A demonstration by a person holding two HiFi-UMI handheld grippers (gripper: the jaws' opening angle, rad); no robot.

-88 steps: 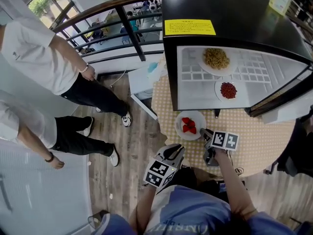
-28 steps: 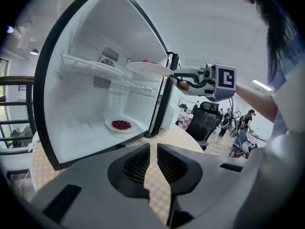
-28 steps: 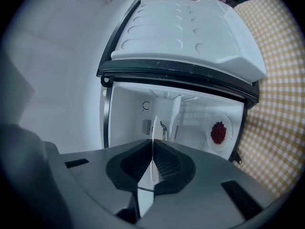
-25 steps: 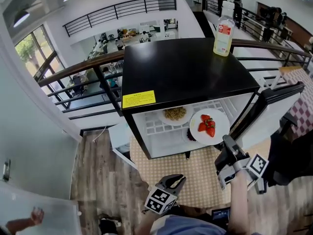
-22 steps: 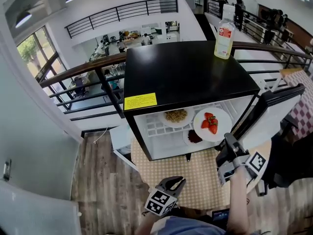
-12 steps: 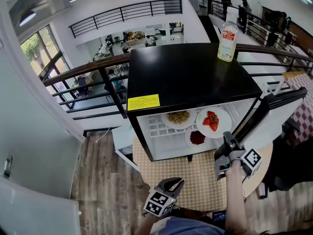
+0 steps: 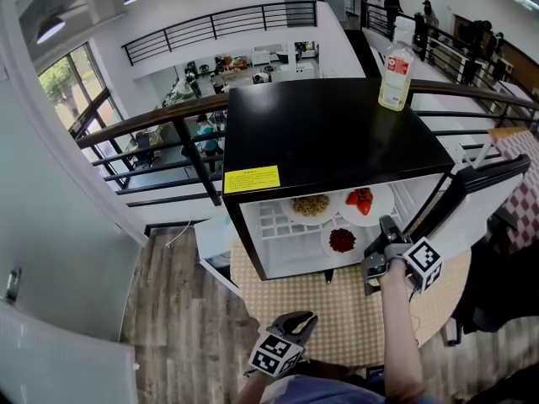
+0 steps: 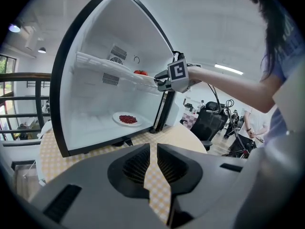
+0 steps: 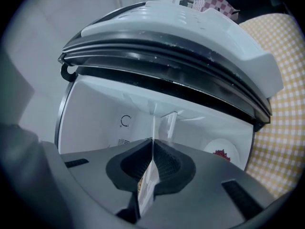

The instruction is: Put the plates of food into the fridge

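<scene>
A black mini fridge (image 7: 328, 133) stands open on a checked tablecloth (image 7: 337, 310). My right gripper (image 7: 383, 224) is shut on the rim of the white strawberry plate (image 7: 364, 202) and holds it level over the upper wire shelf (image 7: 274, 219), beside the noodle plate (image 7: 310, 206). In the right gripper view the rim (image 9: 153, 132) shows edge-on between the closed pads of the right gripper (image 9: 152, 144). A red-bean plate (image 7: 341, 241) lies on the fridge floor. My left gripper (image 7: 301, 318) hangs low before the table; in its own view the left gripper (image 8: 153, 147) has its jaws nearly together, holding nothing.
The fridge door (image 7: 472, 200) swings out to the right, close to my right arm. A plastic bottle (image 7: 396, 76) stands on the fridge top. A black office chair (image 8: 209, 123) stands past the table. A railing (image 7: 152, 120) runs behind the fridge.
My right gripper has carried the strawberry plate forward and slightly down, from in front of the opening to over the upper shelf. The left gripper has hardly moved.
</scene>
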